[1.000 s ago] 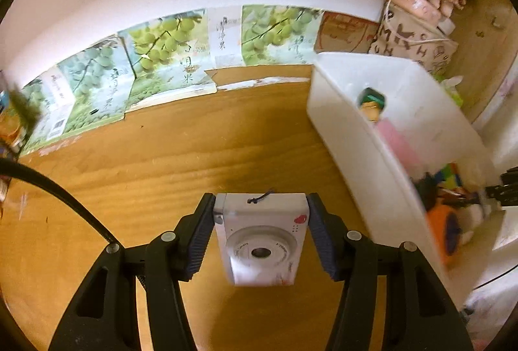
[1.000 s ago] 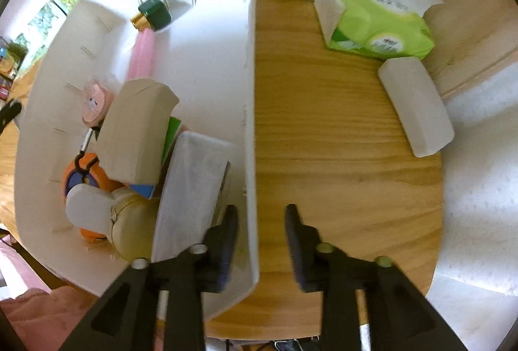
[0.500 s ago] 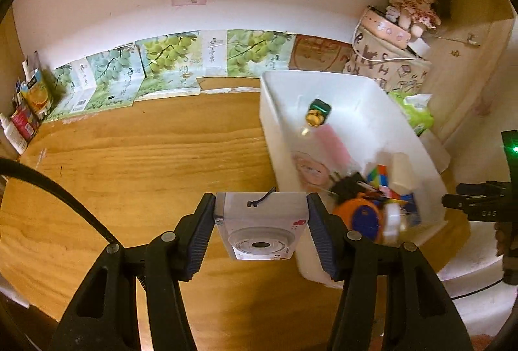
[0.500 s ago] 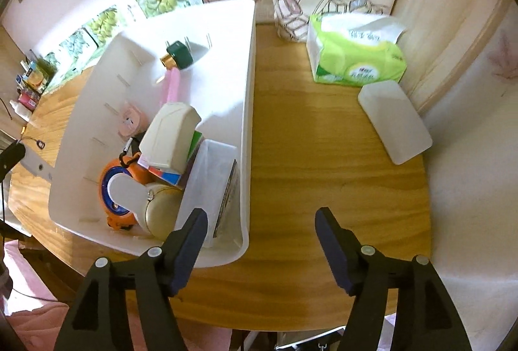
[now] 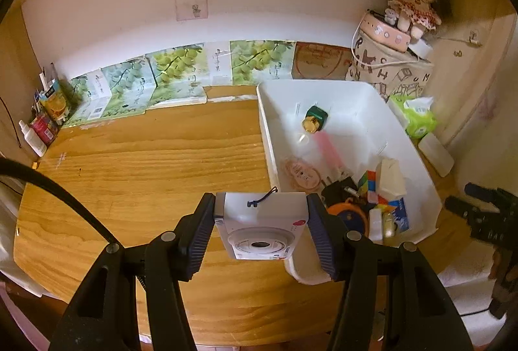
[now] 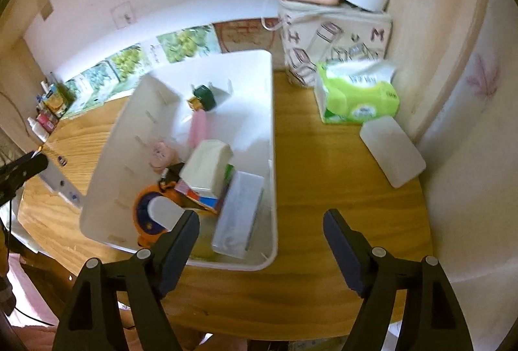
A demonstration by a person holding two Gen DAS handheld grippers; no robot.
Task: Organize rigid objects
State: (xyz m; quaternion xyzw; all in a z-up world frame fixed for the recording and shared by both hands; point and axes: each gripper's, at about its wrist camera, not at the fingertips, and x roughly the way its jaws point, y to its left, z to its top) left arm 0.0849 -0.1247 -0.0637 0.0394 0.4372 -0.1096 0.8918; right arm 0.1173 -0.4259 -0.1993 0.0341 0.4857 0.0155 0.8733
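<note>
Left wrist view: the left tongs (image 5: 260,229) clamped a camera (image 5: 262,226) above the table (image 5: 145,163) — right tongs (image 6: 260,246) opening, empty; a careless drop could knock the crowded bin (image 5: 404,137).

A white camera (image 5: 260,223) with a red heart mark, a white bin (image 5: 365,98), a grained honey-brown bench (image 5: 145,170), a green tissue pack (image 6: 359,95) and black grippers (image 5: 260,234).

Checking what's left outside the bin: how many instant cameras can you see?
1: a white instant camera clamped in the left tongs, beside the white bin. Others could be buried in the bin's pile.
</note>
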